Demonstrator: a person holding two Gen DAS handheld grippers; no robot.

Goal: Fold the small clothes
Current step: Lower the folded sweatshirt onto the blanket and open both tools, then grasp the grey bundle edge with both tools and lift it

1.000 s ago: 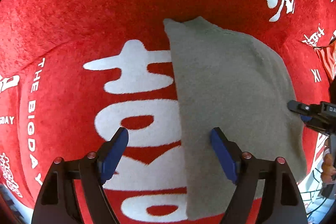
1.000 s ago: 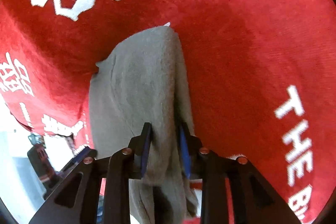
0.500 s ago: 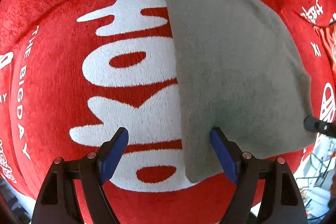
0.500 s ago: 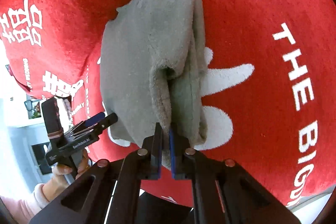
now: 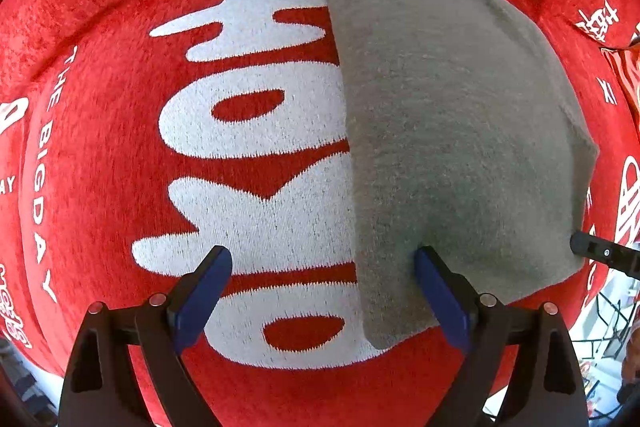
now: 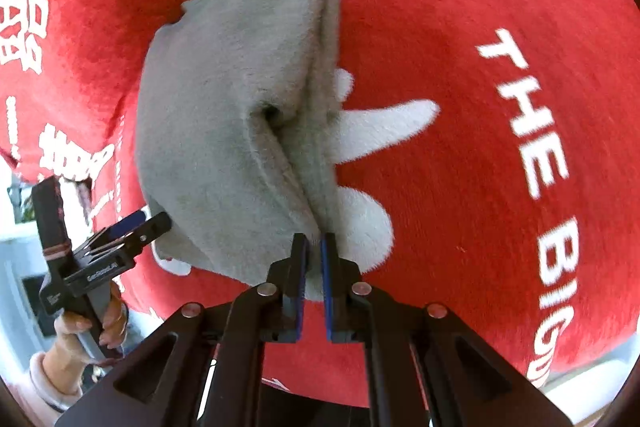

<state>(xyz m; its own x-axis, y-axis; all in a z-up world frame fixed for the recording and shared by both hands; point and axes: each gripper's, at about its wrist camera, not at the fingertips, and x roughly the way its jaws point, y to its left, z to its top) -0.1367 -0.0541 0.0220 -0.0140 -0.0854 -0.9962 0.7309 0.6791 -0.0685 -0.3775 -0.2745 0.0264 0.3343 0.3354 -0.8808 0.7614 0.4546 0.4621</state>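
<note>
A grey fleece cloth (image 5: 448,131) lies on a red blanket (image 5: 100,27) with white characters. My left gripper (image 5: 320,255) points down over the cloth's near left edge with its jaws opening. That edge runs between the blue fingers, and the right finger (image 5: 436,287) is over the grey fabric without pinching it. My right gripper (image 6: 314,241) is shut on the cloth (image 6: 224,131) at its near edge, and the fabric bunches into a raised fold running up from the pads. The left gripper (image 6: 140,227) shows beside the cloth's left corner, held by a hand.
The red blanket (image 6: 460,7) covers the whole work surface and drops off at its near edge. A person's hand (image 6: 84,335) with a pale sleeve is at lower left in the right wrist view. The right gripper's tip (image 5: 592,251) pokes in beyond the cloth's right corner.
My right gripper has closed on the cloth's edge and pulled it, bunching the fabric. My left gripper has moved toward the cloth's near end, and its jaws now stand a little wider.
</note>
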